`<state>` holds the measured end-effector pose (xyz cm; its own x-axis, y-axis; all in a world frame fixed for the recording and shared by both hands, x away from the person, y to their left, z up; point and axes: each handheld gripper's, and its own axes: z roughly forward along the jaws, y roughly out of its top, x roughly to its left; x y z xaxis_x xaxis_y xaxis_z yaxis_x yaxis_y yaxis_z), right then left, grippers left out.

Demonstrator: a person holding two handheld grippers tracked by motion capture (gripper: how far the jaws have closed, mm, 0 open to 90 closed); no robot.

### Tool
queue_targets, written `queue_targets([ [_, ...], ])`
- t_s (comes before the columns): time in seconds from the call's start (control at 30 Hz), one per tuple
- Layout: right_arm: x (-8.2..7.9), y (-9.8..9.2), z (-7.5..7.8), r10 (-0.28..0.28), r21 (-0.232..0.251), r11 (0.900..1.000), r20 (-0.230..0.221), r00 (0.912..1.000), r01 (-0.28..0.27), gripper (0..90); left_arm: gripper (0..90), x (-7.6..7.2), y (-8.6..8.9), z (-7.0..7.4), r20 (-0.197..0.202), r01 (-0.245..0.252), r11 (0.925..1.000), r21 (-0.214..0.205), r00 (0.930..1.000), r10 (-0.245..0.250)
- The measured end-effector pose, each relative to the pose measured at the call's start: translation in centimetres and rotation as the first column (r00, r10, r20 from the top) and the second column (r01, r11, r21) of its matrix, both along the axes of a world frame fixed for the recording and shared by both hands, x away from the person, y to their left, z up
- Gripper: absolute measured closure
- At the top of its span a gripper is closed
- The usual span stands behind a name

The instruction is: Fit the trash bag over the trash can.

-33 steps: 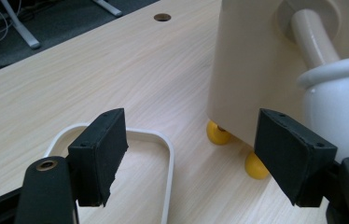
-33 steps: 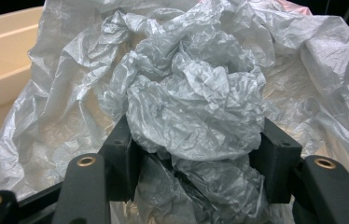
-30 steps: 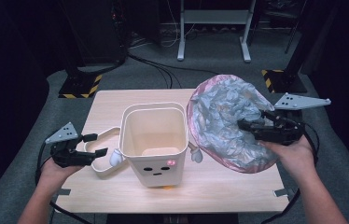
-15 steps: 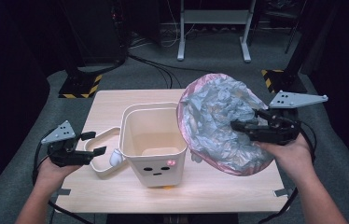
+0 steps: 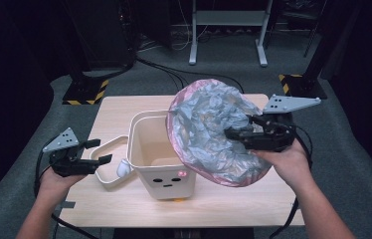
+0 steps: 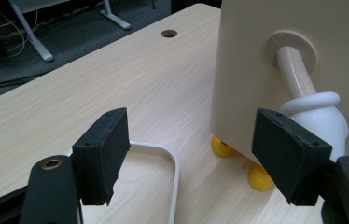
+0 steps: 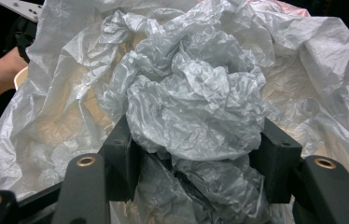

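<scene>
The light wooden tabletop spans the middle of the high view, with a small round hole near its far edge in the left gripper view.

Above its 3 o'clock half hangs a big crumpled grey plastic bag with a pink rim, tilted so its open mouth faces toward 9 o'clock and overlaps the right edge of the bin. The right hand-held gripper, coming in from 3 o'clock, has a bunched fold of the bag pinched between its two black jaws; the jaws stand partly apart with the plastic filling the gap.

At the centre of the tabletop stands a cream square bin, open at the top, with a face printed on its front and small yellow ball feet underneath. A cream peg-like arm sticks out of the bin's side and ends in a white rounded hand.

A thin cream hoop lies flat on the tabletop at the bin's 9 o'clock side, just beside it.

The left hand-held gripper sits at 8 o'clock over the hoop, jaws spread wide and holding nothing; the white hand is close by its right jaw.
</scene>
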<state>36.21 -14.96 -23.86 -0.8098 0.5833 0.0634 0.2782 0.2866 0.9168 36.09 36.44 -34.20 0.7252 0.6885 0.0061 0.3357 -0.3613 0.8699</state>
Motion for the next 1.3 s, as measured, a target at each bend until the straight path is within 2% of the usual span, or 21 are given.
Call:
queue_targets([
  [0.33, 0.6, 4.0, -0.2, 0.061, -0.004, 0.9981, 0.005, 0.9981, -0.061, 41.5, 26.5, 0.0, 0.0, 0.0, 0.004, -0.003, 1.0000, 0.004, 1.0000, 0.003],
  [0.97, 1.1, 9.0, 0.2, 0.114, -0.012, 0.9934, 0.008, 0.9935, -0.114, 41.5, 26.5, -0.9, -0.5, 1.4, 0.041, 0.021, 0.9997, -0.008, 0.9990, -0.021],
  [1.0, 1.2, 9.8, 0.3, 0.126, -0.014, 0.9919, 0.012, 0.9919, -0.126, 41.5, 26.5, -0.9, -0.5, 1.4, 0.040, 0.020, 0.9997, -0.010, 0.9990, -0.020],
  [1.3, 1.4, 12.5, 0.8, 0.146, -0.029, 0.9890, 0.028, 0.9889, -0.145, 41.5, 26.0, -1.3, -0.2, 1.8, 0.055, 0.021, 0.9997, -0.014, 0.9983, -0.020],
])
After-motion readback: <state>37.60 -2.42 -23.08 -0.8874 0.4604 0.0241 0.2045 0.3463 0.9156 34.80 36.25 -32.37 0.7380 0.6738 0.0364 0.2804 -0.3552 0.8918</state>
